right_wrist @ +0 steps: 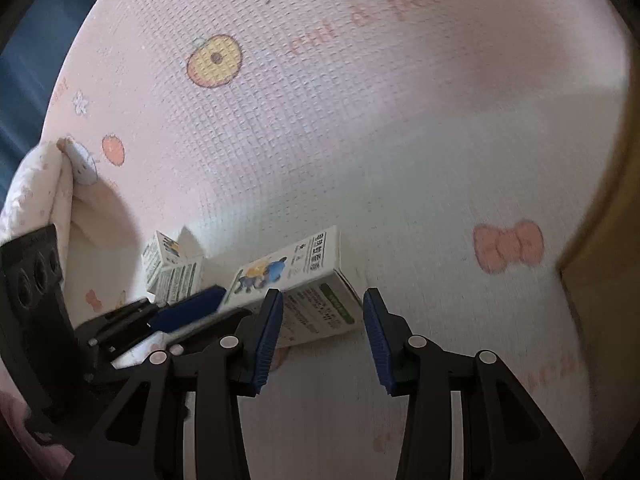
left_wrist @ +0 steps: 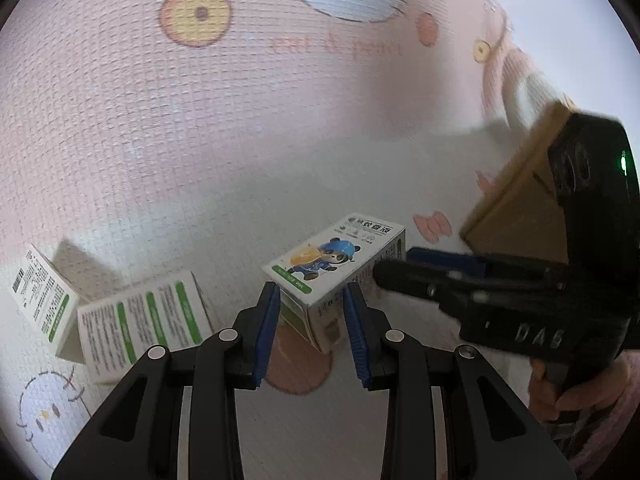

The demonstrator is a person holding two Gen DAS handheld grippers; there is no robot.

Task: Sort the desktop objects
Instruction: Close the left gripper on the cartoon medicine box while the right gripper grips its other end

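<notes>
A white box with a cartoon panda point(left_wrist: 334, 268) lies on the pink cartoon mat point(left_wrist: 240, 120). My left gripper point(left_wrist: 314, 294) is open, its blue pads on either side of the box's near end. The same box shows in the right wrist view point(right_wrist: 304, 284), partly between the fingers of my right gripper point(right_wrist: 324, 300), which is open. The right gripper also appears in the left wrist view point(left_wrist: 400, 264) touching or nearly touching the box's right side. The left gripper shows at the left of the right wrist view point(right_wrist: 188, 308).
Two more white boxes with green labels point(left_wrist: 144, 320) point(left_wrist: 44, 296) lie left of the panda box; they also show in the right wrist view point(right_wrist: 172, 268). A brown cardboard box point(left_wrist: 516, 204) stands at the right, also at the right wrist view's edge point(right_wrist: 600, 260). A folded pink cloth point(right_wrist: 36, 188) lies far left.
</notes>
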